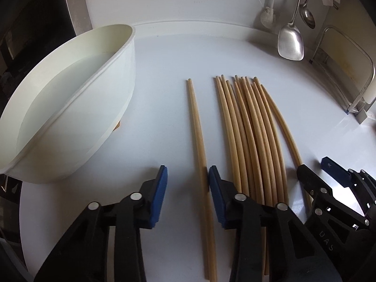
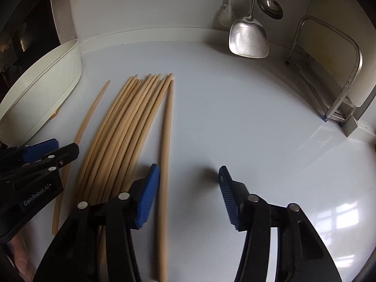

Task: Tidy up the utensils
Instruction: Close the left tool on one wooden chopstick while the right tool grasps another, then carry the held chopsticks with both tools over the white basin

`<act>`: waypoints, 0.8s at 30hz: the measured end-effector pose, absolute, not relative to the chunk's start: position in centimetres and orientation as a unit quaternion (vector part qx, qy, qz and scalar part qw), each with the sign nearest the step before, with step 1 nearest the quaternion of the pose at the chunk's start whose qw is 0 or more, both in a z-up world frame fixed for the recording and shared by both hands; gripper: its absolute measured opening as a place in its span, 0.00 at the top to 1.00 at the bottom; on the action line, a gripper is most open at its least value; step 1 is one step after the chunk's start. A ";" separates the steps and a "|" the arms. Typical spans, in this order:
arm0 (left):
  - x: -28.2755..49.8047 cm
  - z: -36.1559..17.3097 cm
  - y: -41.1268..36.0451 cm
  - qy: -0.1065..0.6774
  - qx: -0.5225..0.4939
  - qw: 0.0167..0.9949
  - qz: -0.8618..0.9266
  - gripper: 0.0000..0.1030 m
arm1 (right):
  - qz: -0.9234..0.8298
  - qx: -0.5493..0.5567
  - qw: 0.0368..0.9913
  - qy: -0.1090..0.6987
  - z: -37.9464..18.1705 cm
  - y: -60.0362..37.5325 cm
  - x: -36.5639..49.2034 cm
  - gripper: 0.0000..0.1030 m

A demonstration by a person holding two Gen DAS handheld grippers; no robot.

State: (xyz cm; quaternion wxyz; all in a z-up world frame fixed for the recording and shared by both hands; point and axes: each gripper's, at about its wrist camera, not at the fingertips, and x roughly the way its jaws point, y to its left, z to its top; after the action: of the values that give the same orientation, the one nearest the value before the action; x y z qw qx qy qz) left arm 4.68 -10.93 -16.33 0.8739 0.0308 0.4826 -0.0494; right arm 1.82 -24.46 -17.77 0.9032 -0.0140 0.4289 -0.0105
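Several wooden chopsticks lie in a bundle [image 1: 249, 136] [image 2: 122, 136] on the white counter [image 1: 164, 58]. One chopstick [image 1: 197, 136] lies apart on the bundle's left and runs between the blue pads of my left gripper [image 1: 188, 178]. It touches only the right pad, and the jaws stand apart. Another lone chopstick [image 2: 166, 129] at the bundle's right edge lies just inside the left pad of my right gripper [image 2: 188, 178], whose jaws are wide apart. Each gripper shows in the other's view: the right gripper [image 1: 315, 168] and the left gripper [image 2: 60, 148].
A white oval tub [image 1: 70, 108] [image 2: 40, 98] stands left of the chopsticks. At the back right a steel spatula [image 1: 290, 42], a ladle [image 1: 307, 16] and a brush [image 1: 268, 16] hang on the wall. A metal rack [image 1: 352, 89] [image 2: 347, 82] stands on the right.
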 end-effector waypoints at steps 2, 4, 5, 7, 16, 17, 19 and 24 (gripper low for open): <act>4.5 -16.3 -11.2 0.484 0.033 0.873 -0.057 0.84 | -0.001 -0.027 0.903 0.429 -17.7 -23.8 1.8 0.85; 4.5 -16.2 -11.4 0.487 0.034 0.871 -0.063 0.93 | -0.002 -0.031 0.903 0.429 -17.7 -23.5 1.8 0.94; 4.5 -16.2 -11.4 0.488 0.035 0.869 -0.065 0.93 | 0.000 -0.025 0.903 0.429 -17.7 -23.7 1.7 0.94; 4.4 -16.1 -11.3 0.492 0.033 0.867 -0.070 0.93 | 0.006 -0.001 0.902 0.431 -17.7 -24.2 1.7 0.94; 4.2 -13.6 -11.2 0.485 0.020 0.868 -0.099 0.93 | -0.009 0.059 0.898 0.435 -16.2 -26.4 1.2 0.94; 4.2 -13.2 -11.3 0.484 0.020 0.869 -0.102 0.93 | -0.010 0.064 0.898 0.435 -15.9 -26.5 1.1 0.94; 4.2 -12.2 -11.1 0.482 0.014 0.869 -0.111 0.93 | -0.013 0.073 0.898 0.433 -15.0 -26.7 1.0 0.94; 4.4 -9.0 -10.2 0.471 0.005 0.873 -0.127 0.93 | -0.016 0.083 0.905 0.416 -11.6 -25.8 0.9 0.94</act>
State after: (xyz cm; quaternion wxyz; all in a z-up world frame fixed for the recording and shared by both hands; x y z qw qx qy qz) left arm 4.39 -10.16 -9.02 0.8728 0.0050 0.4712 -0.1274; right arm 0.87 -25.76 -11.65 0.9053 0.0831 0.4162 -0.0156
